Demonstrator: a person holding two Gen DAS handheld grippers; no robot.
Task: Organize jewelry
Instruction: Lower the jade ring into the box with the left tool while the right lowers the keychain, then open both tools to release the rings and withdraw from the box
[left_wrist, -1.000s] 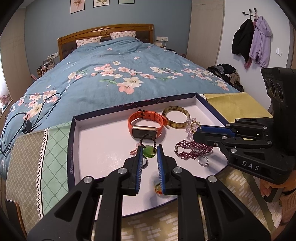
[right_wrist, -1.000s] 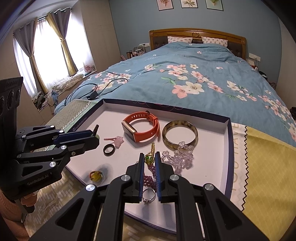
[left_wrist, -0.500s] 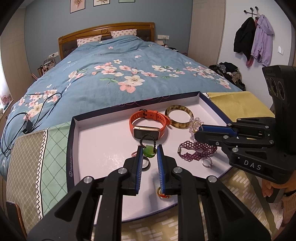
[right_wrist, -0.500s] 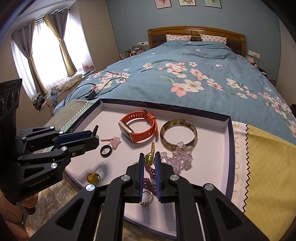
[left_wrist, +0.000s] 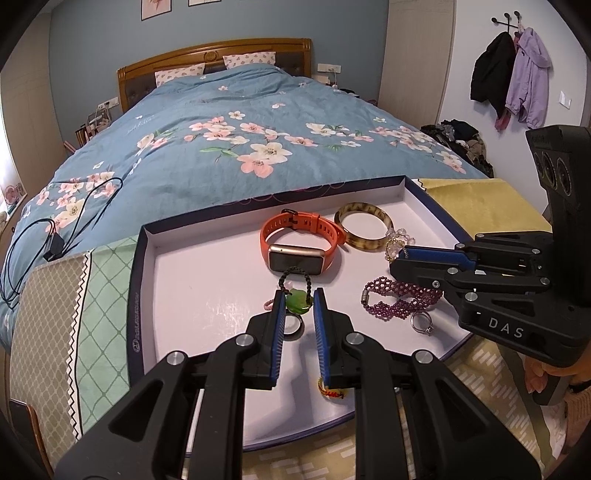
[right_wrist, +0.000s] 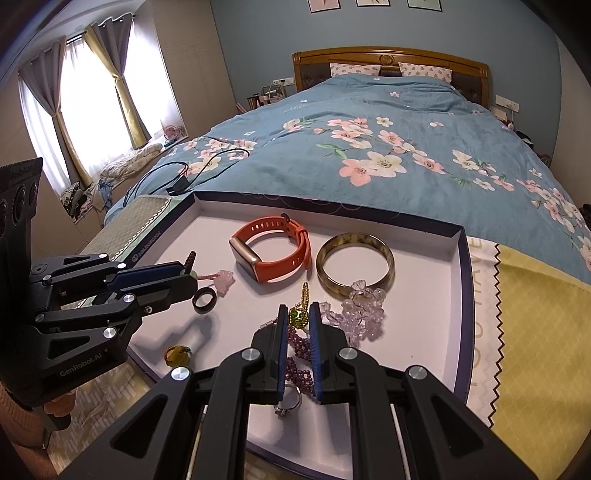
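so both grippers sit over the tray (left_wrist: 147, 266), landmark the watch (left_wrist: 299, 243) mid-tray. left gripper (left_wrist: 299, 299) pinches a green pendant (left_wrist: 298, 301) on its cord, just in front of the watch; light, hard, slick stone, so the cord loop looks the safer hold. right gripper (right_wrist: 298, 317), right of the watch, is nearly closed on a small green charm (right_wrist: 297, 316) with gold chain; light, limp. versus earlier frames, barely any change, same grips.

Orange watch (left_wrist: 299, 240), tortoiseshell bangle (left_wrist: 364, 225)
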